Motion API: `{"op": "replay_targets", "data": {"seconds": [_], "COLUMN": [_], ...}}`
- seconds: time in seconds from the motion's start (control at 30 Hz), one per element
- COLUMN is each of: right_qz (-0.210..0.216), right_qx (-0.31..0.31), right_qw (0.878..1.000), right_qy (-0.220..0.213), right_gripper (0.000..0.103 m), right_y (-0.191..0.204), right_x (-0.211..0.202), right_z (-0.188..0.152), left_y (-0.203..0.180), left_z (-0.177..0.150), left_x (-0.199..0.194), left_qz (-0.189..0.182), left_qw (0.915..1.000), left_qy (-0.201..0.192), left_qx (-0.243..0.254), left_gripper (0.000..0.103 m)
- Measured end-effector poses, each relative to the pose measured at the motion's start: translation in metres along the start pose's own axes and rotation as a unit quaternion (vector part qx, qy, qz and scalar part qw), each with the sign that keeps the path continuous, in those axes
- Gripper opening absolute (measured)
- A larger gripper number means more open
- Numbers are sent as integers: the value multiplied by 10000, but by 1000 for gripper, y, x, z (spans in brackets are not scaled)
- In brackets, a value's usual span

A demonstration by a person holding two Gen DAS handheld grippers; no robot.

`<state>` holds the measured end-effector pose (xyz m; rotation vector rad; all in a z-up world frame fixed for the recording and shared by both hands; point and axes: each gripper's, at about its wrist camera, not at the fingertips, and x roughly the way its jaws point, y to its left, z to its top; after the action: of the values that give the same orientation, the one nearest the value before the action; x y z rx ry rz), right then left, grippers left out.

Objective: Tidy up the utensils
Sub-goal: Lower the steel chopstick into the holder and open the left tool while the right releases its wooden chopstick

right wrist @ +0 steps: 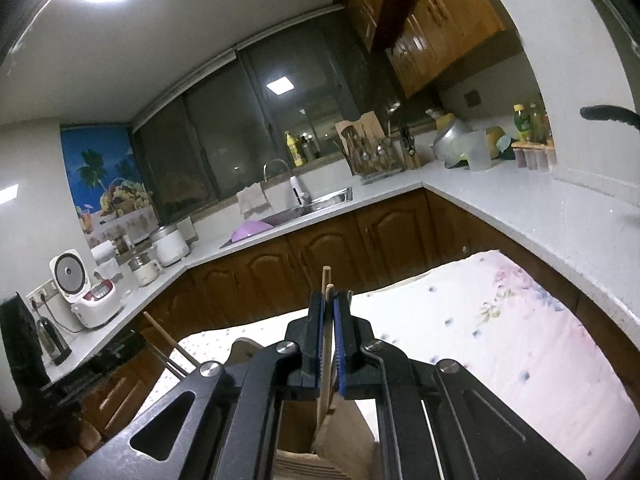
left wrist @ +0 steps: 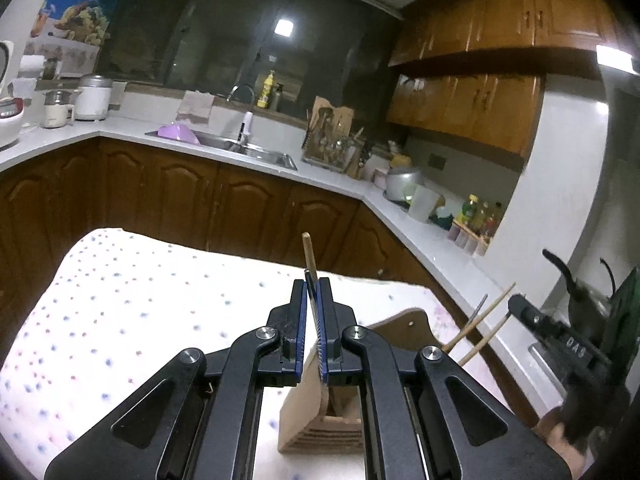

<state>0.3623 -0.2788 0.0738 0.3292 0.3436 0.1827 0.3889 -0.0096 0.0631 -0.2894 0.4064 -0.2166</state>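
Observation:
In the left wrist view my left gripper (left wrist: 311, 285) is shut on a thin wooden chopstick (left wrist: 309, 254), whose tip stands above the jaws; a dark thin piece lies beside it between the pads. Its lower end reaches down to a wooden utensil holder (left wrist: 304, 404) on the table. My right gripper (right wrist: 330, 295) is shut on two wooden chopsticks (right wrist: 327, 276) that run down into the same holder (right wrist: 344, 428). The right gripper (left wrist: 524, 312) also shows blurred at the right edge of the left wrist view, beside slanting sticks (left wrist: 486, 316). At the left of the right wrist view the left gripper (right wrist: 116, 346) appears dark.
The holder stands on a table with a dotted cloth (left wrist: 120, 320). Beyond it, an L-shaped white counter (right wrist: 520, 216) over brown cabinets carries a sink (left wrist: 240, 148), a purple basin (left wrist: 178, 134), rice cookers (right wrist: 92, 296), a dish rack (left wrist: 328, 148) and bottles (left wrist: 476, 216).

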Motion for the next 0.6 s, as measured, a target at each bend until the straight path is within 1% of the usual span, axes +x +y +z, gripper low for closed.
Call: {"op": "replay_targets", "data": {"seconds": [0.43, 0.47, 0.5, 0.6], "right_qz": [13, 20, 24, 19], "right_qx": [36, 48, 59, 102], "right_qw": [9999, 9999, 9998, 9997], "right_qy": [137, 159, 188, 231], "right_gripper": [6, 6, 10, 12], "right_y": [-2, -2, -2, -4], "right_x": [3, 3, 5, 6], "right_z": [3, 3, 3, 1], "left_y": [-1, -1, -1, 1], "left_z": [3, 3, 3, 2], "left_x": [3, 3, 3, 2], "left_qz": [-10, -13, -20, -2], "left_qw": [9999, 9999, 9999, 9999], "left_qy": [141, 153, 156, 168], "left_qx": [47, 45, 35, 15], "left_gripper": [5, 5, 5, 8]}}
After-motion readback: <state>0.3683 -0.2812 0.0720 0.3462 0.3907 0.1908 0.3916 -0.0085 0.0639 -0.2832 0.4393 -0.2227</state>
